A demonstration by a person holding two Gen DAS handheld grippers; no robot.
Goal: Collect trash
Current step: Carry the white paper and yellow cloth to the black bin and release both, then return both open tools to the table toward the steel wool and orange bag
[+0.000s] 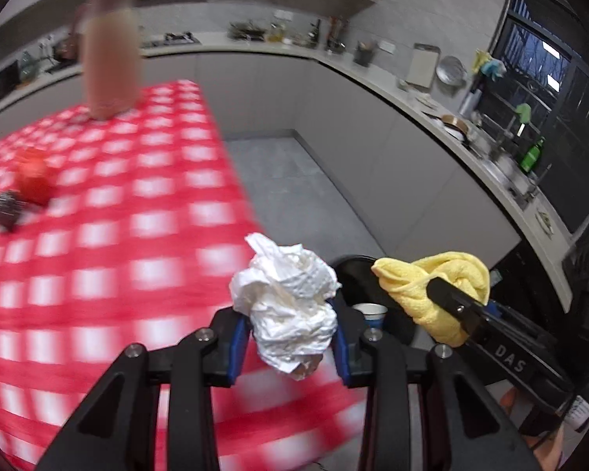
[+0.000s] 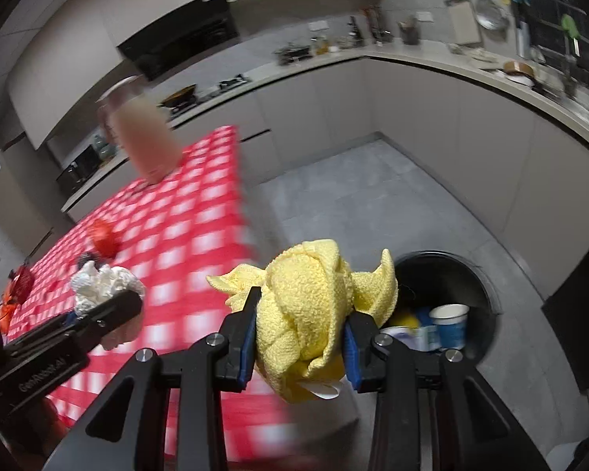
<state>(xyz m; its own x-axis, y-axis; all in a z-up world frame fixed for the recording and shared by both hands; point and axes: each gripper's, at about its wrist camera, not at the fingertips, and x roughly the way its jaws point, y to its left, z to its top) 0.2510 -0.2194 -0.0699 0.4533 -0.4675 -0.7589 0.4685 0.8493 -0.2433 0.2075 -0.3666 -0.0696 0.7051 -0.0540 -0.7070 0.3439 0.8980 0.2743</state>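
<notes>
Crumpled tissue [image 1: 290, 306] between left tool [image 1: 292, 337] pads

The room was dim and evenly lit; the checked tablecloth [image 1: 98, 235] and jug [image 1: 110, 51] at ten o'clock smeared with motion blur, edges bowed and darkened.

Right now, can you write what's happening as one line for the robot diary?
left tool: shut on crumpled white paper | right tool: shut on yellow cloth | black bin: on floor beside checkered table, cups inside
</notes>
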